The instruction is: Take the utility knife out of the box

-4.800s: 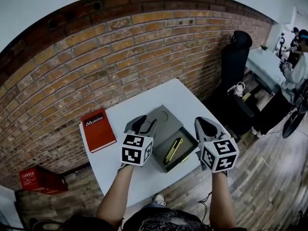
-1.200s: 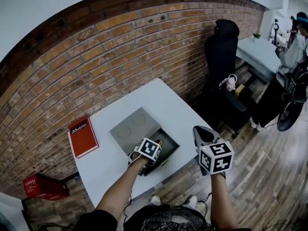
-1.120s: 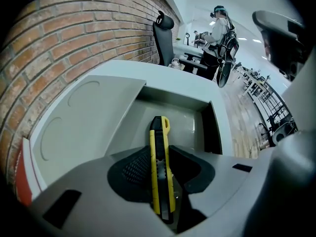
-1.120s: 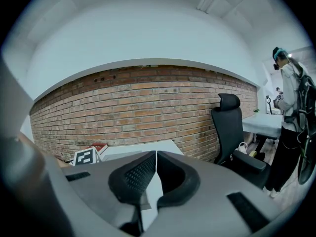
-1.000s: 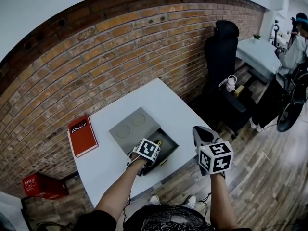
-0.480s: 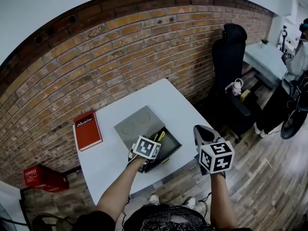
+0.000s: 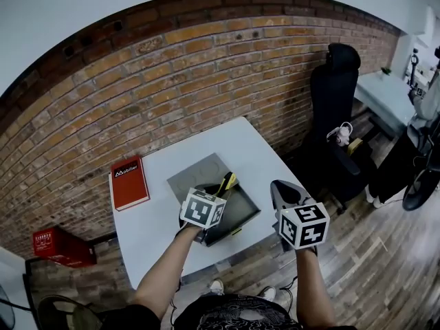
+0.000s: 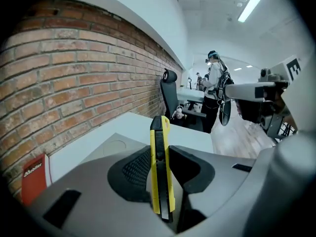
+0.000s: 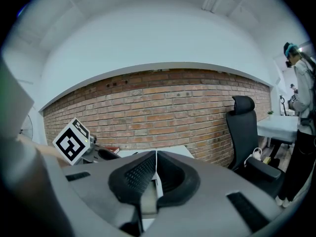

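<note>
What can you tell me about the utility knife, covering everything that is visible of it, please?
The utility knife is slim, with a yellow, plastic-looking body and a black ribbed strip along it; no blade shows. The left claw is shut on its lower part, so it juts out between the pads, its tip past them. The head view shows it held above the open grey box.

A second ago your left gripper (image 7: 217, 194) was reaching down into the box (image 7: 242, 210). You have since raised it and tilted it up. The yellow knife (image 7: 226, 182), which earlier lay flat on the box floor, is now clamped between its jaws above the box, one end pointing up.
</note>
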A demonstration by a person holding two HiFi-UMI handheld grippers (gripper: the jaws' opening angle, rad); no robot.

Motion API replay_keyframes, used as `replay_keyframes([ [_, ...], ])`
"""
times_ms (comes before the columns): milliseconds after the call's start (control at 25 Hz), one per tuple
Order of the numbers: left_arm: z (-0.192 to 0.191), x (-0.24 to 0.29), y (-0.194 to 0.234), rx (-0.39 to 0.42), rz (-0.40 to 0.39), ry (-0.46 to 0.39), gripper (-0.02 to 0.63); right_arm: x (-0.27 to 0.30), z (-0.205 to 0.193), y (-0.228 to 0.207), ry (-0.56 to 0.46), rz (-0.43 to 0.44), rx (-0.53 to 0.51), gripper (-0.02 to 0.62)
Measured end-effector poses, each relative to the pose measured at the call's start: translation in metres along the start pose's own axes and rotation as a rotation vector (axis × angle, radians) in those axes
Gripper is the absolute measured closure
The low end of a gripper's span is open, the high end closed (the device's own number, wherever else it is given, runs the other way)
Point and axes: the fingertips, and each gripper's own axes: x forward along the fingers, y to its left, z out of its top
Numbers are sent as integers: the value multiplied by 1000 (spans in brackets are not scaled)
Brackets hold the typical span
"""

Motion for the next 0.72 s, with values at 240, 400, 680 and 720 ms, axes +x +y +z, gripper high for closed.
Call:
replay_keyframes([
  [240,34,-29,3,17,27,-116,477,-2,11,3,-37,16,-3,574],
  [400,55,-49,8,13,55,-206,477,-5,17,3,-53,23,-15,575],
  [680,79,-85,17,-2,119,-375,477,-11,28,3,-75,27,-30,575],
  [720,81,-91,18,-5,130,-397,477,-12,30,2,-81,26,-29,575],
])
